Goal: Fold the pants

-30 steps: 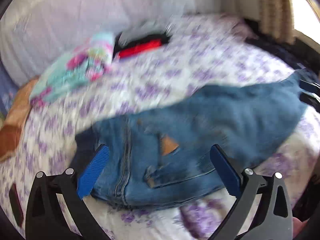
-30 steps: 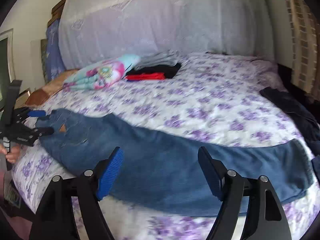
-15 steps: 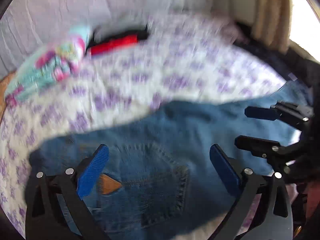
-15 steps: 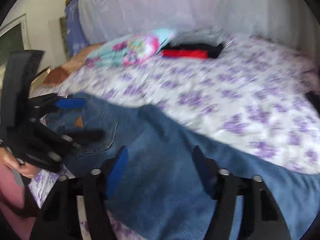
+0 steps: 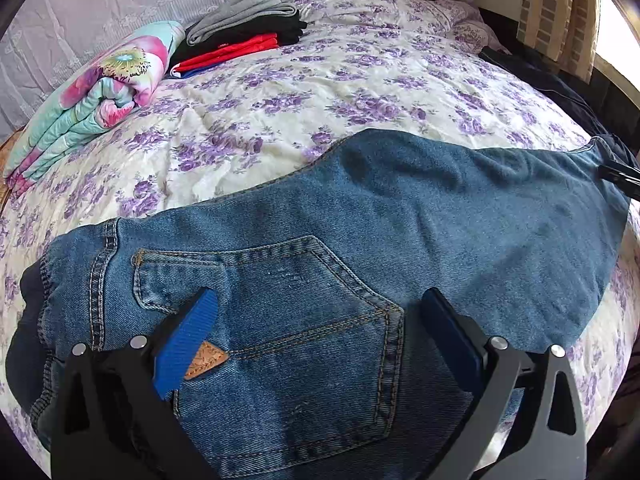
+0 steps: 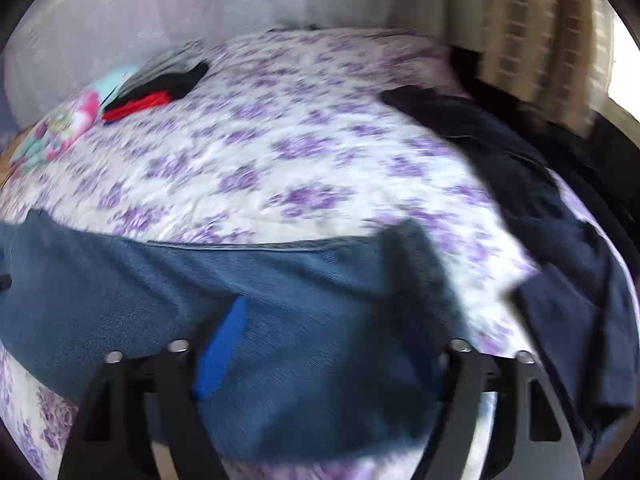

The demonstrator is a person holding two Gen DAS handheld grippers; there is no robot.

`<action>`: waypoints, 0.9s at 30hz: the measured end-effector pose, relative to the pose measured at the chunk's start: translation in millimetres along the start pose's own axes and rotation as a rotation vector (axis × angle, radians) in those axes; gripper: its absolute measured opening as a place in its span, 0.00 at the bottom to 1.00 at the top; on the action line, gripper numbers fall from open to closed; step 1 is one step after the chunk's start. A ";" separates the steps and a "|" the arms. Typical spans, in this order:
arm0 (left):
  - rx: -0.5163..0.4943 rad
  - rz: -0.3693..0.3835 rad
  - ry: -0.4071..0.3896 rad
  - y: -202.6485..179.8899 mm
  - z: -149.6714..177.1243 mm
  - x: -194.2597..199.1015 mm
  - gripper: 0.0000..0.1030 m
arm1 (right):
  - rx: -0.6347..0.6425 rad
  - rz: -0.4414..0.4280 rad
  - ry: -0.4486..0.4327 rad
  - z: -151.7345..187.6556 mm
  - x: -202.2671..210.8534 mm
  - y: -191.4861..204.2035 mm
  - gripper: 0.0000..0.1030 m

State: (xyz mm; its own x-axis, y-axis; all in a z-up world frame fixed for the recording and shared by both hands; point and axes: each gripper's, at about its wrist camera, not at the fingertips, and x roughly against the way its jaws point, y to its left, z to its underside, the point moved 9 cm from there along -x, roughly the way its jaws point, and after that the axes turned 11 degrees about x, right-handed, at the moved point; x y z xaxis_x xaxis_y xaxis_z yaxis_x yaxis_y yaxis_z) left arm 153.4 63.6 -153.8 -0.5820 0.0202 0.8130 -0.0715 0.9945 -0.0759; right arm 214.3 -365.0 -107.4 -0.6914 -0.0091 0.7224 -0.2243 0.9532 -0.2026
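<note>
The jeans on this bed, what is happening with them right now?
A person with a gripper in each hand is folding the jeans, which lie flat across the flowered bedspread. The left gripper hovers open over the back pocket. The right gripper is at the leg end, its jaws opening, nothing pinched. No cross fold is made yet. A stack of folded clothes waits by the headboard.

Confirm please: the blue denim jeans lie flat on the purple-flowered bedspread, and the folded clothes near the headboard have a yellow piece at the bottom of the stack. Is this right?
Not quite. The low piece in the stack of folded clothes is red, not yellow, under black and grey ones; the left wrist view shows it clearly. The blue denim jeans do lie flat on the purple-flowered bedspread.
</note>
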 end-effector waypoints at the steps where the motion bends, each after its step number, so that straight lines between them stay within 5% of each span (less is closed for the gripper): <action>1: 0.014 -0.007 0.005 0.0 -0.6 2.4 0.96 | -0.016 0.010 -0.038 -1.2 14.3 5.7 0.72; 5: 0.010 0.094 -0.043 -24.1 0.2 29.0 0.96 | 0.062 -0.111 -0.178 -5.8 55.2 78.5 0.72; 8: -0.103 -0.025 -0.029 -27.7 23.6 11.8 0.96 | 0.202 -0.066 -0.085 22.5 37.7 114.2 0.74; 13: -0.060 0.016 -0.042 -15.2 26.0 26.2 0.96 | 0.087 -0.090 -0.109 43.4 58.9 100.6 0.77; 18: -0.040 0.001 -0.096 -13.0 11.8 37.0 0.96 | -0.084 -0.133 -0.273 19.3 87.7 85.0 0.82; 20: -0.041 -0.051 -0.047 -4.4 21.7 17.4 0.96 | -0.084 -0.151 -0.224 23.0 68.1 89.2 0.88; 22: -0.061 -0.039 -0.096 -4.2 26.6 22.0 0.96 | -0.004 -0.104 -0.070 44.8 32.1 95.4 0.89; 24: -0.072 -0.038 -0.099 -3.7 27.8 28.4 0.96 | 0.046 -0.056 -0.123 46.7 44.6 101.6 0.89; 27: -0.033 0.003 -0.095 -3.3 21.1 39.6 0.96 | -0.006 -0.097 -0.164 43.4 65.7 96.2 0.89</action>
State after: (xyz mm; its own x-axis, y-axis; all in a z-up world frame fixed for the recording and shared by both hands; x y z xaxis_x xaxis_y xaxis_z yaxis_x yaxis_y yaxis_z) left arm 113.5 59.0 -133.6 -0.6567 0.0152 0.7540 -0.0439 0.9973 -0.0584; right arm 117.5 -287.0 -108.1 -0.7694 -0.1495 0.6210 -0.2915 0.9472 -0.1332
